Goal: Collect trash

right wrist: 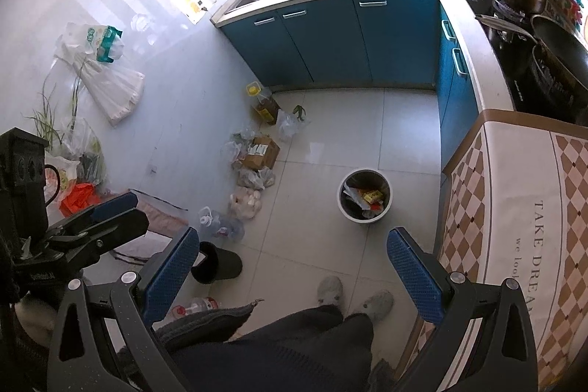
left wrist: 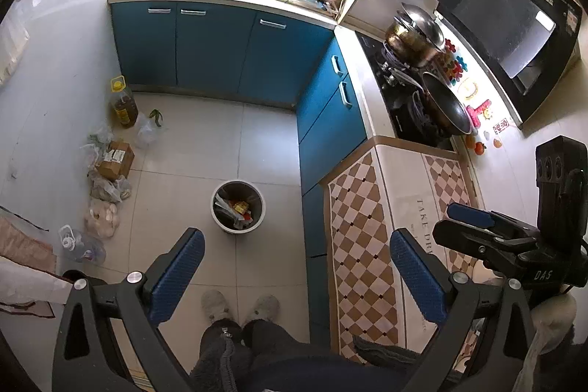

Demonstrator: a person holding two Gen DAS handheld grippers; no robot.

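**Left wrist and right wrist views: both claws held empty above a bin that already carries rubbish**

Left wrist view: the left claw [left wrist: 296, 267] hangs high over the pale tiled kitchen floor [left wrist: 205, 142], its blue-padded fingers [left wrist: 176, 276] spread wide with nothing between them. Just beyond the fingertips stands the round white waste bin with a dark inside [left wrist: 237, 205], and in it lie crumpled wrappers in yellow, red and clear plastic [left wrist: 239, 210]. Left of the bin, along the wall, sit a brown cardboard box [left wrist: 114, 159] and several clear plastic bags [left wrist: 106, 188]. The right claw [left wrist: 468, 219] shows side-on to the right of the bin, over the checked cloth on the counter [left wrist: 362, 219]; its state cannot be told from here.

Right wrist view: the right claw [right wrist: 292, 265] is also spread wide and empty, the bin [right wrist: 365, 195] just ahead of its right finger. Left of the bin lie a clear plastic bottle [right wrist: 220, 226] and a black tube-shaped container on its side [right wrist: 217, 261].

As a judgement, the scene fits either a pause between pickups or a collection already made. Whether the floor items are trash cannot be told.
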